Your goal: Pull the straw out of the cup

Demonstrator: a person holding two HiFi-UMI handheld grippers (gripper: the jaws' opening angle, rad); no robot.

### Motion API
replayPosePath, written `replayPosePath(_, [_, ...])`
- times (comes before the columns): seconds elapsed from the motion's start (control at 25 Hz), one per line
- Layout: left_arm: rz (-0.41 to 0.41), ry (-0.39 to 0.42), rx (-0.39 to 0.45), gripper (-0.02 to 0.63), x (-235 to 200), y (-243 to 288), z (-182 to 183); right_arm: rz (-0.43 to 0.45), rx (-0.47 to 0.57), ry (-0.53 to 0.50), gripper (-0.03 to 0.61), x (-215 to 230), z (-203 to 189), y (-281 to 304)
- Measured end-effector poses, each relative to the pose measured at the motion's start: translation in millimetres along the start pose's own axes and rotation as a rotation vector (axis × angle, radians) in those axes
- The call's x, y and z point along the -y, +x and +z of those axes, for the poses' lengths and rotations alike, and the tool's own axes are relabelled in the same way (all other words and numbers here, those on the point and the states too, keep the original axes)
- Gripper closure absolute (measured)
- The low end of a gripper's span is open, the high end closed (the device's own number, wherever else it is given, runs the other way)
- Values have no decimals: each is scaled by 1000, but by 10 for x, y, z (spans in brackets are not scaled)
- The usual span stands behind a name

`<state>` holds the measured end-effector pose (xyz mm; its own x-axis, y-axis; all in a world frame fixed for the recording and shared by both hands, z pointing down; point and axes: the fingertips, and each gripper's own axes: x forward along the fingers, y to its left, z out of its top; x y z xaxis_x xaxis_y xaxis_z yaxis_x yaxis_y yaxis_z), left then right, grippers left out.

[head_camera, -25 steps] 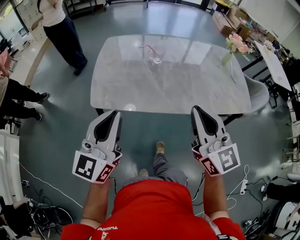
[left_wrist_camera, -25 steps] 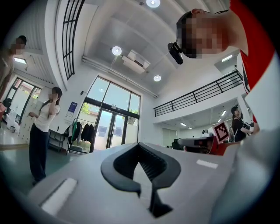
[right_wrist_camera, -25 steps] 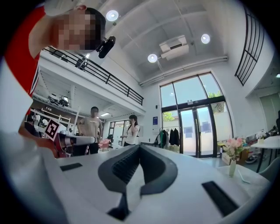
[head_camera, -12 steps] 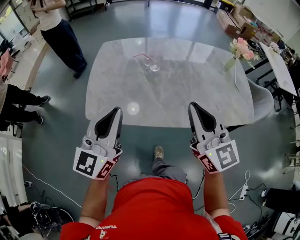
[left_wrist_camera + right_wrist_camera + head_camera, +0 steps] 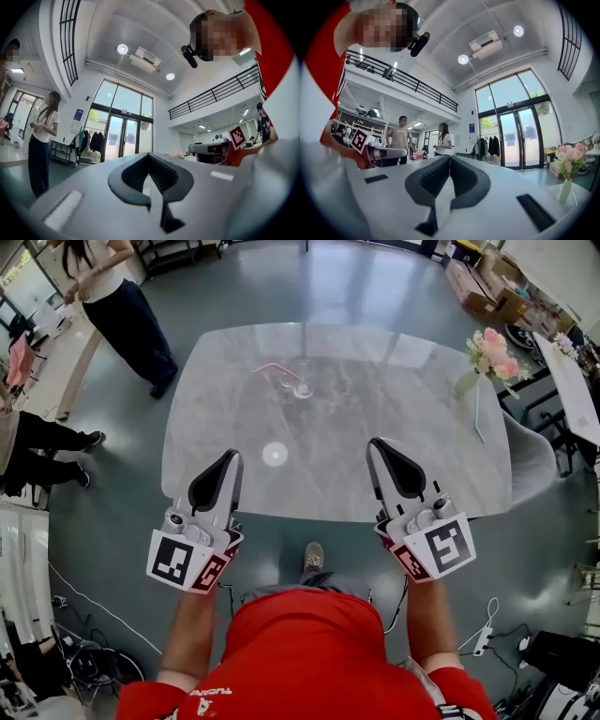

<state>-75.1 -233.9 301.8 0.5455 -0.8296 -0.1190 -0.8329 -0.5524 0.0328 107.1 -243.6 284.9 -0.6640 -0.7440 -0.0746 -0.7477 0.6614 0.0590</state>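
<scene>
Cup [image 5: 301, 387] with straw [image 5: 270, 368] visible only in head view.

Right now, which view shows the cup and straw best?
Head view: the cup with its pink straw sits far across the table, small but unblocked. Neither gripper view shows it; both look level across the room.

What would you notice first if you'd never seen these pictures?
Two white grippers, the left gripper and the right gripper, both shut and empty, poke over the near edge of a big pale marble table. Far across it stands a clear cup with a pink straw in it, and pink flowers sit near the far right corner.
</scene>
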Motion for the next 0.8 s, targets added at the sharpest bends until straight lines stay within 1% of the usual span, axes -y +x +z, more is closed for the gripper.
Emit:
replayPosePath(0.2, [29,21,-6,609,-72,290,-73,39,5,11,577,254,-53,201])
replayPosePath(0.4, [46,29,-28,609,-210,439,-151,63,-3,28,577,323,-110,435])
replayPosePath(0.56, [42,19,-35,609,-320,525,-191,77,-10,31,577,307,-117,616])
replayPosePath(0.8, [15,10,-31,609,-578,643,-229,57,-25,23,577,299,-149,909])
